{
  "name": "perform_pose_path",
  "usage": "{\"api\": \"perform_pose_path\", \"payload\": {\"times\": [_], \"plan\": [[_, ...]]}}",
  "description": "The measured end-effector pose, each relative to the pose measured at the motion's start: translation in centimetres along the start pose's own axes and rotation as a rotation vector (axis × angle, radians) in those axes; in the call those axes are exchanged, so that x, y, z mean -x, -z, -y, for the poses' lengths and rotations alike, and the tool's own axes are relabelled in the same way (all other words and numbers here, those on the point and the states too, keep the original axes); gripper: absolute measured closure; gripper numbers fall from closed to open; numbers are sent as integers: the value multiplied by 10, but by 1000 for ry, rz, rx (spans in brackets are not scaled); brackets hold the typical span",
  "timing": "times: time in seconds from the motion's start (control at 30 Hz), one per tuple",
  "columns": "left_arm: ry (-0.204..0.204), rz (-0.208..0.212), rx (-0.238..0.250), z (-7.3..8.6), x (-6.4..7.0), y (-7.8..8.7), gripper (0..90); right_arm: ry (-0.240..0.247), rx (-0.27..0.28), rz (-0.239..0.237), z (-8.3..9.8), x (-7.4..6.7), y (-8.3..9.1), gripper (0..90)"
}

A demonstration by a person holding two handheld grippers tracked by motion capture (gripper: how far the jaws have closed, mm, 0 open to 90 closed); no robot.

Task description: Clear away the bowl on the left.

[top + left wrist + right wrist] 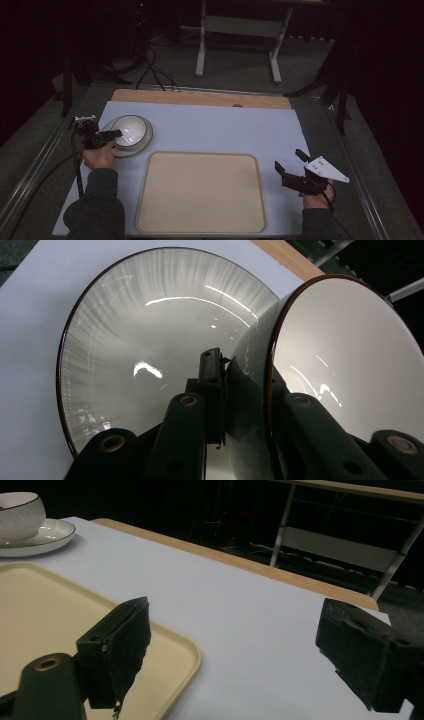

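Note:
A white bowl with a thin dark rim sits on a matching plate at the table's left. My left gripper reaches in from the left and is shut on the bowl's near wall. In the left gripper view one jaw presses the outside of the bowl and the other sits inside its rim, with the plate behind and my left gripper pinching the wall. My right gripper stands open over the table's right side, holding nothing; its jaws stand wide apart in the right gripper view.
A large cream tray lies in the middle front of the light blue table top; its corner is beside my right gripper's left jaw. A wooden strip runs along the far edge. Bowl and plate stand far off.

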State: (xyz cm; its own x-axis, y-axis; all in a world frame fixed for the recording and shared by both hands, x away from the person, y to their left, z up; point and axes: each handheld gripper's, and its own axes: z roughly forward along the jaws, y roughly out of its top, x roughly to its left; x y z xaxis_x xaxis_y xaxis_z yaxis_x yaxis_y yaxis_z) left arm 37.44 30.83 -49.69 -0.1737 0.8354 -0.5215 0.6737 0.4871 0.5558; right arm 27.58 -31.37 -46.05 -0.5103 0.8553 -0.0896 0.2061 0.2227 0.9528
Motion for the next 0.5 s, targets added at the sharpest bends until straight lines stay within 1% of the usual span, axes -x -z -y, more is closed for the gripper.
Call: {"api": "perform_pose_path", "payload": {"times": [0.2,0.4,0.5], "plan": [[-14,22,10,-1,2,7,798,1,-1,2,0,0,0,140],[-34,37,24,-1,6,17,798,0,-1,2,0,0,0,140],[-46,38,36,-1,7,21,798,1,-1,2,0,0,0,140]]}}
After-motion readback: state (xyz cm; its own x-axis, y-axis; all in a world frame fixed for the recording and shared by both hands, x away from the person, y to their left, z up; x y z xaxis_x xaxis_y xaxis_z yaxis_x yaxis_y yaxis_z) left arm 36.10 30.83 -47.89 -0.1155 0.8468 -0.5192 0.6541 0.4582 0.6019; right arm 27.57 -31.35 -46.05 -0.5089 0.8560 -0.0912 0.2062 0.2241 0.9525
